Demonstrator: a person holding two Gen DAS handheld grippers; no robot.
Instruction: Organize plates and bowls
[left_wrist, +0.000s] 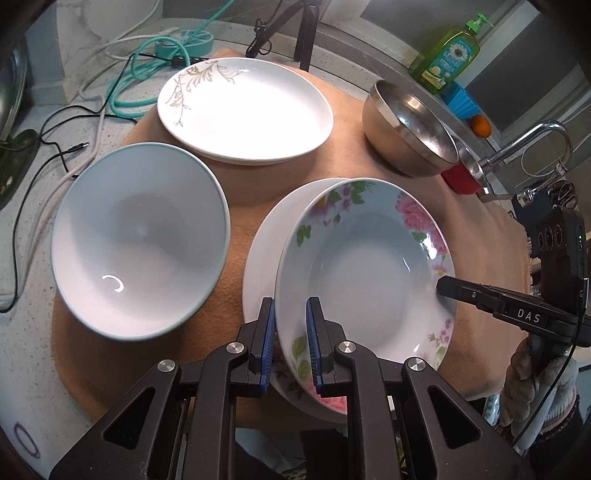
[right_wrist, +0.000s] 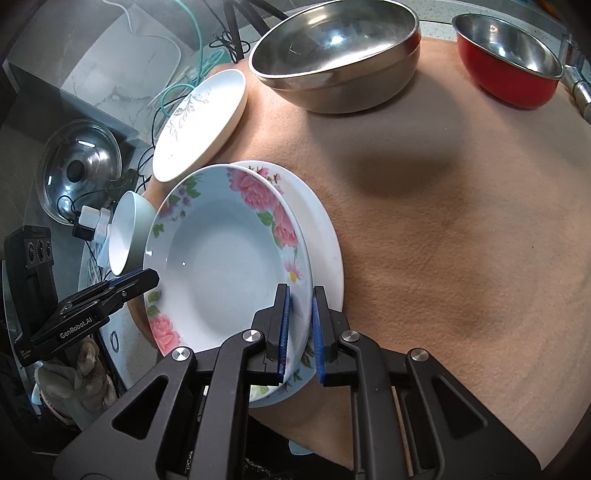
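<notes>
A deep flowered plate (left_wrist: 365, 273) (right_wrist: 221, 258) is held by both grippers just over a plain white plate (left_wrist: 266, 243) (right_wrist: 325, 229) on the tan mat. My left gripper (left_wrist: 291, 317) is shut on its near rim; it also shows at the lower left of the right wrist view (right_wrist: 147, 278). My right gripper (right_wrist: 301, 306) is shut on the opposite rim, and enters the left wrist view from the right (left_wrist: 443, 286). A pale blue bowl (left_wrist: 140, 240) (right_wrist: 127, 232) sits left of the plates. A white plate with a grey leaf pattern (left_wrist: 245, 110) (right_wrist: 201, 123) lies farther back.
A steel bowl (left_wrist: 410, 133) (right_wrist: 336, 55) and a red bowl (right_wrist: 509, 62) (left_wrist: 461, 177) stand at the back of the tan mat (right_wrist: 461, 240). Cables (left_wrist: 122, 85), a soap bottle (left_wrist: 448, 53), a tap (left_wrist: 528, 144) and a glass pot lid (right_wrist: 79, 170) surround the mat.
</notes>
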